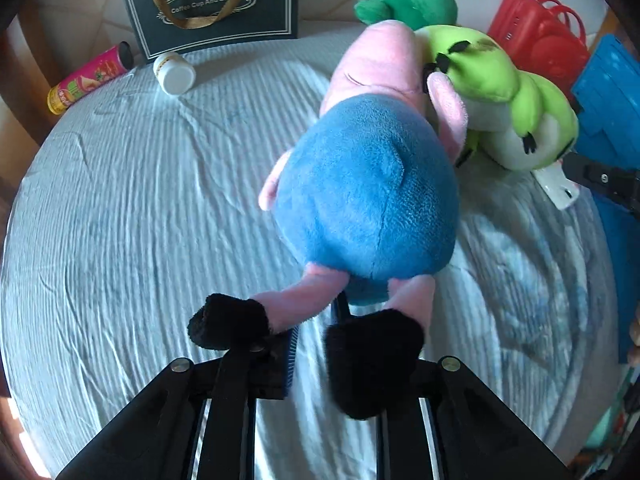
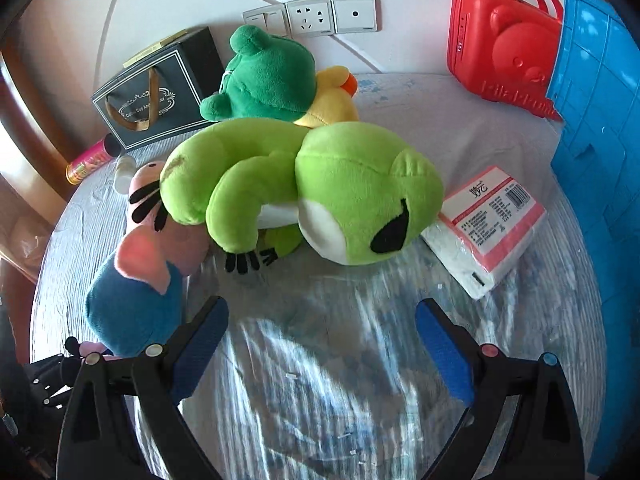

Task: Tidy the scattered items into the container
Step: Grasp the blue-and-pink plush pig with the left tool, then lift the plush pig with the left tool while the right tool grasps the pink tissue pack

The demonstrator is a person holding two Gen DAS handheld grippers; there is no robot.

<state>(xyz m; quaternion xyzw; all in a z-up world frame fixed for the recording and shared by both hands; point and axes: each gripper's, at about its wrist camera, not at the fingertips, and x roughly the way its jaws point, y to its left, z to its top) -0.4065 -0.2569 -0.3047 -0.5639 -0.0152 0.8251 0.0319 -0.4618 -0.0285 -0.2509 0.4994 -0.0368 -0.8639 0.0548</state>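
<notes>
- Blue moulded plastic crate (image 2: 592, 140), ribbed and stepped, stands at 2 o'clock in the right wrist view. A glossy red plastic case (image 2: 500, 40) with a bear relief and loop handles is beside it.
- Four soft toys lie outside the crate on the pale ribbed sheet (image 2: 340, 380):
  - one fleecy pink pig plush in a blue dress (image 1: 368, 200) with two black feet, at 9 o'clock
  - one lime-green frog plush (image 2: 340, 184) at centre, touching the pig
  - one dark-green frog plush (image 2: 264, 76) at 11 o'clock
  - one yellow duck plush (image 2: 332, 100) behind it
- One film-wrapped white-and-pink tissue pack (image 2: 488, 224) lies at 3 o'clock.
- One dark paper gift bag (image 1: 216, 4), one white bottle (image 1: 176, 72) and one pink tube can (image 1: 88, 80) sit at 10–11 o'clock.
- Left tongs (image 1: 316, 328) are narrow, with a pig leg across the tips. I cannot tell whether it is pinched.
- Right tongs (image 2: 320, 340) are spread wide and empty above the sheet.
</notes>
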